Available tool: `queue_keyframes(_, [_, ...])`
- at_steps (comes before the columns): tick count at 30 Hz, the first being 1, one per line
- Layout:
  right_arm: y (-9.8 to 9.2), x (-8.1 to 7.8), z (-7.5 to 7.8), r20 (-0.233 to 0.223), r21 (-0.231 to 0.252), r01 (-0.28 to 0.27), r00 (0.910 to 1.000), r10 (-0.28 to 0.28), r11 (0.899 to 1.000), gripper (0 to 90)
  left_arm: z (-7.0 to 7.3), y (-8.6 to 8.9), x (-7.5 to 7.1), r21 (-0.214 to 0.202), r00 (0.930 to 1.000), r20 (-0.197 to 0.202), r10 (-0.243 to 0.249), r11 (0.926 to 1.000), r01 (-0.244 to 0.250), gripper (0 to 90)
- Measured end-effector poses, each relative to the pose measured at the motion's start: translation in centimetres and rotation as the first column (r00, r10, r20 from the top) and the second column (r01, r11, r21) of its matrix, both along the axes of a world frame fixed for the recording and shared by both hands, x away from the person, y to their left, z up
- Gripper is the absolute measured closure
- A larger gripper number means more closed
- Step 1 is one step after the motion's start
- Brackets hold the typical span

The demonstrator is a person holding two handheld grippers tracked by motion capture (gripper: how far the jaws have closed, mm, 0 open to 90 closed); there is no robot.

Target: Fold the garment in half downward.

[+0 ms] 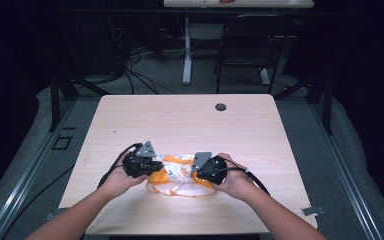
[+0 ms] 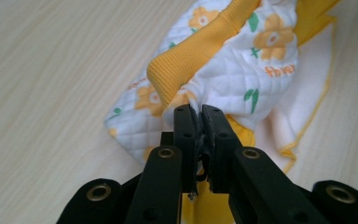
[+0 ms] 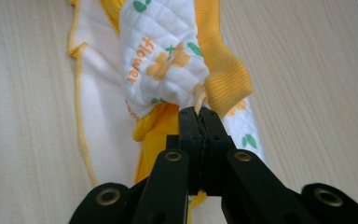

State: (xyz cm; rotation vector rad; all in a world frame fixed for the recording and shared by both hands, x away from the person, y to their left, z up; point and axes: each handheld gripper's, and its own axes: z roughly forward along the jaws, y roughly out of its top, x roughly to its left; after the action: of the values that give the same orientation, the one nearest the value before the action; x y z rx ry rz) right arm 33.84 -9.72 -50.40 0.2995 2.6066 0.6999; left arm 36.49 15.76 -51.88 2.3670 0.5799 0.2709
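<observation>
Garment (image 1: pixel 179 172) lay bunched on desk (image 1: pixel 190 120) between hands; left gripper (image 2: pixel 199 111) and right gripper (image 3: pixel 198 112) each pinched an edge (pinched fabric hidden inside jaws, garment type unclear).

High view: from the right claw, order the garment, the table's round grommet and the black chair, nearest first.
1. The garment, pinched in the right claw, near edge of the table.
2. The round grommet, near the far edge.
3. The black chair, on the floor beyond.
</observation>
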Motion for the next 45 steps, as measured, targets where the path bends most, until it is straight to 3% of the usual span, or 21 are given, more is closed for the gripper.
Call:
queue_keyframes(5, [-0.1, -0.9, -1.0, -0.040, 0.022, -0.015, 0.9991, 0.016, 1.000, 89.1, -0.7, 0.0, -1.1, 0.016, 0.9990, -0.020, -0.039, 0.9991, 0.039, 81.7])
queue_keyframes(13, [-0.9, -2.3, -2.4, -0.092, 0.078, -0.010, 0.9956, 0.017, 0.997, 89.0, -1.3, 0.6, -2.4, -0.030, 0.9978, -0.047, -0.047, 0.9985, 0.045, 83.3])
queue_keyframes(14, [-1.0, -2.4, -2.4, -0.097, 0.063, -0.017, 0.9950, 0.023, 0.998, 89.0, -1.4, 0.7, -2.6, -0.041, 0.9977, -0.052, -0.045, 0.9982, 0.043, 83.3])
queue_keyframes(19, [-1.2, -3.1, -3.4, -0.117, 0.092, -0.005, 0.9930, 0.016, 0.996, 88.8, -1.7, 0.9, -3.5, -0.054, 0.9966, -0.066, -0.050, 0.9975, 0.046, 83.1])
queue_keyframes(22, [-1.5, -3.3, -3.7, -0.127, 0.083, -0.007, 0.9917, 0.017, 0.997, 88.7, -2.2, 1.0, -4.0, -0.061, 0.9953, -0.078, -0.056, 0.9968, 0.052, 83.0])
queue_keyframes(25, [-1.6, -3.6, -4.0, -0.134, 0.113, 0.003, 0.9909, 0.012, 0.994, 88.6, -2.7, 1.0, -4.5, -0.052, 0.9942, -0.087, -0.062, 0.9970, 0.058, 83.1])
queue_keyframes(34, [-1.8, -4.3, -4.8, -0.171, 0.108, 0.007, 0.9853, 0.011, 0.994, 87.9, -3.8, 1.0, -4.9, -0.066, 0.9921, -0.115, -0.051, 0.9969, 0.043, 82.2])
queue_keyframes(40, [-2.5, -4.8, -4.1, -0.174, 0.149, 0.032, 0.9847, -0.006, 0.988, 82.1, -2.4, 1.8, -4.9, -0.083, 0.9935, -0.104, -0.045, 0.9959, 0.036, 77.9])
queue_keyframes(45, [-3.6, -4.8, -2.5, -0.158, 0.226, 0.075, 0.9867, -0.040, 0.971, 81.3, -0.7, 2.7, -4.6, -0.109, 0.9967, -0.077, -0.029, 0.9939, 0.020, 74.5])
